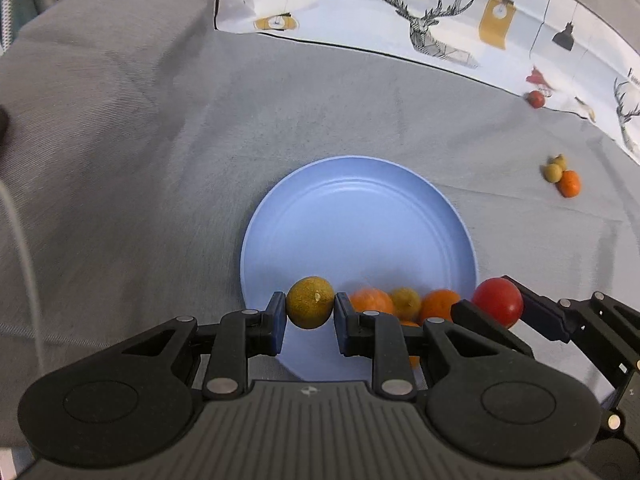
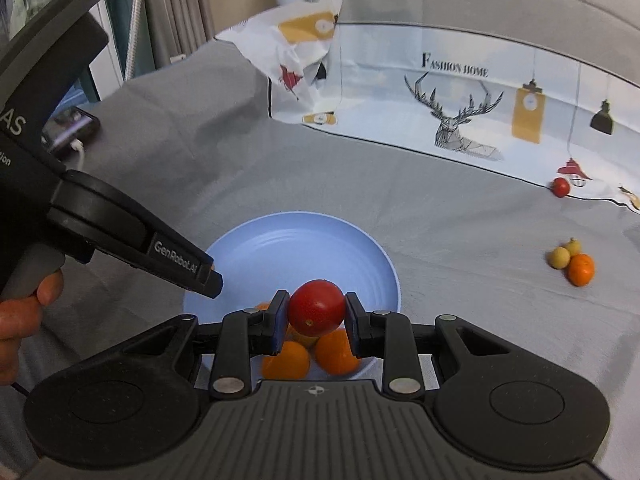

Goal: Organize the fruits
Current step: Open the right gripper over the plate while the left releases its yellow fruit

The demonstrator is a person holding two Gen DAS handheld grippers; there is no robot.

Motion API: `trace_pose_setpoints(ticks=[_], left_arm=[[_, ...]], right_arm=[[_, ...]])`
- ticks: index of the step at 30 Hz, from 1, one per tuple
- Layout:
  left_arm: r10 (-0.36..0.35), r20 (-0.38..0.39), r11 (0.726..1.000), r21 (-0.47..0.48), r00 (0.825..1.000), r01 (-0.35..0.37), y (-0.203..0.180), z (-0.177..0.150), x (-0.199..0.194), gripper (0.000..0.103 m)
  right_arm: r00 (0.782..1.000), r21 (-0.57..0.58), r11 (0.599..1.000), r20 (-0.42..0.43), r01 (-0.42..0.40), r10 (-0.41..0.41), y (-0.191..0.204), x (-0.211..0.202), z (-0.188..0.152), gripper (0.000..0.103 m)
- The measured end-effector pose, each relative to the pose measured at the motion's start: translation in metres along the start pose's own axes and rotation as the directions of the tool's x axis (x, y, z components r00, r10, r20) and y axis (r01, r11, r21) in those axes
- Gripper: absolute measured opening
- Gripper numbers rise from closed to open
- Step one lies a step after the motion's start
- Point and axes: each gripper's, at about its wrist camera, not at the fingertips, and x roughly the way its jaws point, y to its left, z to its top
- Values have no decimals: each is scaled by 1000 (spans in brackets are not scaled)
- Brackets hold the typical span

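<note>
Left gripper (image 1: 310,307): clamped on a yellow-green citrus fruit (image 1: 310,302), above the near edge of the blue plate (image 1: 360,216).
Right gripper (image 2: 316,310): clamped on a red tomato (image 2: 316,307), above the near part of the same plate, over the fruit lying there.
On the plate, near side: oranges (image 2: 338,352) and a small yellowish fruit (image 1: 405,302), bunched together; far half of the plate bare.
On the grey cloth (image 1: 160,160), well apart to the right of the plate: one orange (image 2: 581,269) touching two small yellow fruits (image 2: 559,258).
At the hem of the printed cloth (image 2: 400,96): a second small tomato (image 2: 561,187).
Print on that cloth: "FASHION HOME", deer head, yellow clocks, black lamps.
Side of left gripper, seen from the right wrist: "GenRobot.AI"; above it partial letters "AS" and "tion".
Far left: a phone (image 2: 74,128) with white cable plugged in, screen lit.
</note>
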Motion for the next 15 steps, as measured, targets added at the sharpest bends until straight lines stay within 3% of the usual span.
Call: trace_pose_setpoints(ticks=[5, 7, 8, 9, 10, 12, 13, 15], left_arm=[[19, -11, 1000, 6, 1000, -19, 3, 10, 17, 28], [22, -6, 1000, 9, 1000, -22, 4, 14, 19, 44], [23, -1, 1000, 7, 1000, -23, 4, 15, 18, 75], [26, 13, 1000, -2, 1000, -26, 6, 15, 15, 101], [31, 34, 999, -11, 999, -31, 7, 14, 10, 102], [24, 60, 1000, -5, 998, -24, 8, 9, -2, 103], [17, 47, 1000, 1, 999, -17, 7, 8, -7, 103], [7, 36, 1000, -3, 999, -7, 8, -2, -18, 103]], right_arm=[[1000, -35, 999, -29, -7, 6, 2, 27, 2, 31], [999, -52, 998, -43, -19, 17, 4, 35, 4, 32], [999, -59, 998, -49, -24, 22, 5, 37, 4, 33], [998, -62, 998, -50, -29, 26, 5, 38, 5, 42], [998, -64, 997, -51, -33, 29, 6, 39, 7, 58], [998, -71, 997, -56, -33, 30, 7, 34, 8, 78], [998, -72, 997, -51, -24, 20, 7, 30, 7, 86], [999, -71, 997, -49, -7, 3, 5, 16, 4, 89]])
